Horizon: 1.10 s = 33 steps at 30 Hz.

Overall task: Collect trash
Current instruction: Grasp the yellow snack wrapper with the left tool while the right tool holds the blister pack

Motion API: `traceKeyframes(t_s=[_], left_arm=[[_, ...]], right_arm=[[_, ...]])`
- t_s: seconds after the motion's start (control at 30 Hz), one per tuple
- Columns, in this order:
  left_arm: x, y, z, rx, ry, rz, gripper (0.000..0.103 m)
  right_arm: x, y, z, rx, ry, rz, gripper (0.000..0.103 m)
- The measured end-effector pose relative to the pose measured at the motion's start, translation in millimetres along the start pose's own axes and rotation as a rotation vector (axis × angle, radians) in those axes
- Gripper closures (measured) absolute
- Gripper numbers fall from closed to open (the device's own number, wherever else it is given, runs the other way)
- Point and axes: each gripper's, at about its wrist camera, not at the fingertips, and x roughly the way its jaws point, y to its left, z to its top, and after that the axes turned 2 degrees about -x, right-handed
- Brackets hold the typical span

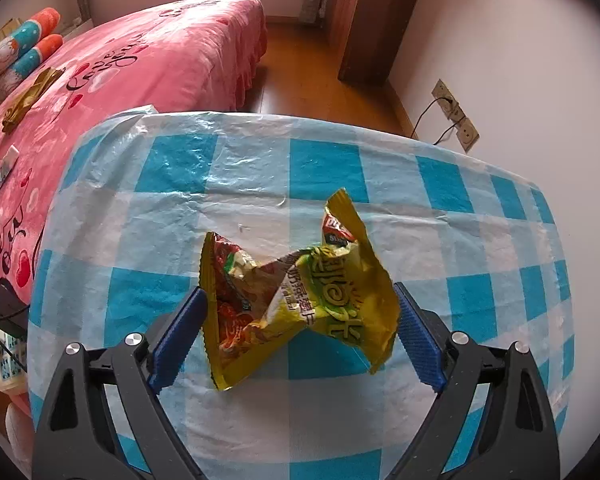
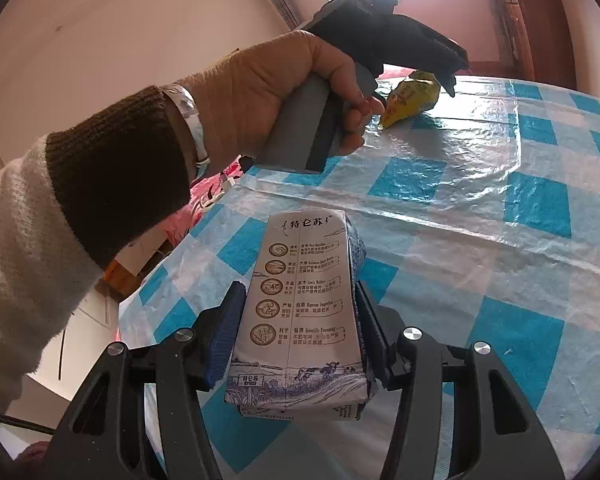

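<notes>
Pink-covered bed (image 1: 140,52), wooden floor (image 1: 300,76), perhaps a wardrobe (image 1: 372,12).

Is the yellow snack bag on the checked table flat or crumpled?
Crumpled. The snack bag is twisted at its middle, both ends flaring up off the tablecloth, between the left tool's open blue pads. Contents: cannot tell.

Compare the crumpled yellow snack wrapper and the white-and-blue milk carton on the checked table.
The crumpled yellow snack wrapper is twisted, thin foil; the white-and-blue milk carton is a rigid box that keeps its shape. The wrapper sits between the open blue pads of the left gripper, not clamped; the carton is pinched by the right gripper. Both bear printed Chinese text and are over the blue-checked tablecloth.
</notes>
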Motion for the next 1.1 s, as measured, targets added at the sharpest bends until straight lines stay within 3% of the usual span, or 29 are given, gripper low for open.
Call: traceKeyframes(t_s=[0.17, 0.27, 0.4, 0.63, 1.1], left_arm=[[6.4, -1.8, -1.1, 0.002, 0.000, 0.019, 0.012], [8.4, -4.9, -3.8, 0.010, -0.007, 0.049, 0.018], [5.2, -4.0, -3.7, 0.020, -0.023, 0.092, 0.039], [-4.9, -2.4, -9.7, 0.038, -0.052, 0.079, 0.058], [-33.5, 2.6, -48.9, 0.061, -0.067, 0.029, 0.065]], right_arm=[[-1.0, -2.0, 0.0, 0.004, 0.000, 0.003, 0.047], [-0.9, -3.2, -0.1, 0.005, 0.002, 0.002, 0.047], [-0.1, -2.5, -0.2, -0.002, 0.009, -0.004, 0.047], [2.4, 1.0, -0.4, -0.014, 0.012, -0.013, 0.047], [4.1, 1.6, -1.4, -0.018, 0.017, -0.016, 0.047]])
